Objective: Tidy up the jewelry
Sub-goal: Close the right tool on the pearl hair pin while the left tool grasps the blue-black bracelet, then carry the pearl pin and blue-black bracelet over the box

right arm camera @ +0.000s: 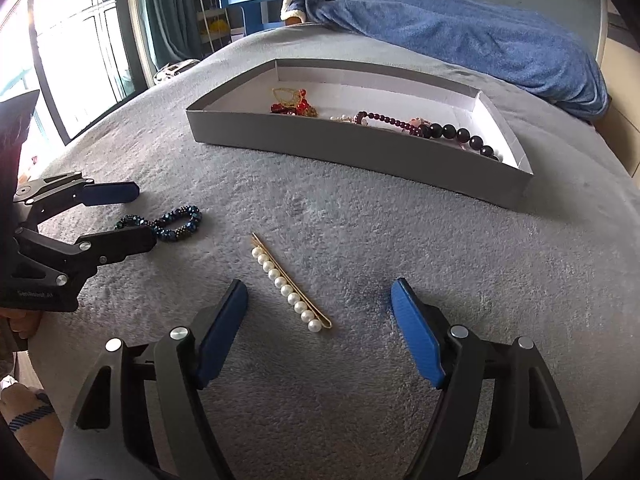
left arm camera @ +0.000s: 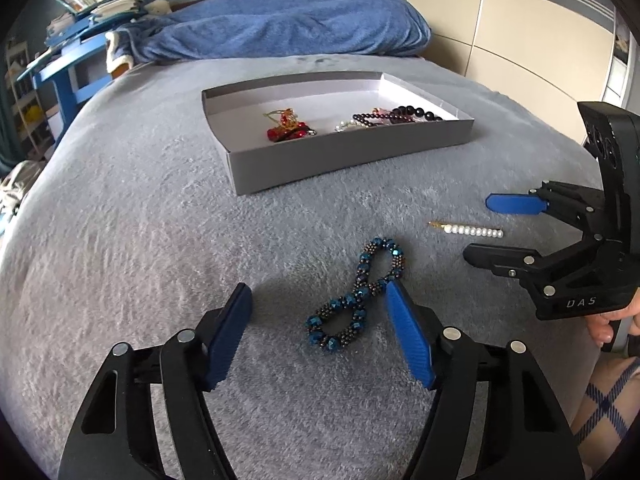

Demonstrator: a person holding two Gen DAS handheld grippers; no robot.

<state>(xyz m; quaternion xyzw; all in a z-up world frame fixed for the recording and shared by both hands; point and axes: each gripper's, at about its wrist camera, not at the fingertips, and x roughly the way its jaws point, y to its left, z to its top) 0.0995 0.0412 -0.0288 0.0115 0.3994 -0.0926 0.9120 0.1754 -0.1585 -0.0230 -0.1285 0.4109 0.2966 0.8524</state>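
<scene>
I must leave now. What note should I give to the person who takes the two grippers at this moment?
Left gripper: open, empty, around the blue beaded bracelet on the grey blanket.
Right gripper: open, empty, around the pearl hair clip, also on the blanket.
Done: red-gold piece and dark bead strands lie in the grey box.
Left: grasp the bracelet and the clip, put both in the box.

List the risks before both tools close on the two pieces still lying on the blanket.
1. The blue bead bracelet lies twisted in a figure eight; the open left tool may pinch only one loop, so it could dangle or slip.
2. The pearl hair clip is thin and flat on the plush grey blanket; the open right tool may snag fabric or skate off it.
3. The grey box already holds tangled beads; dropped pieces could knot together.
</scene>
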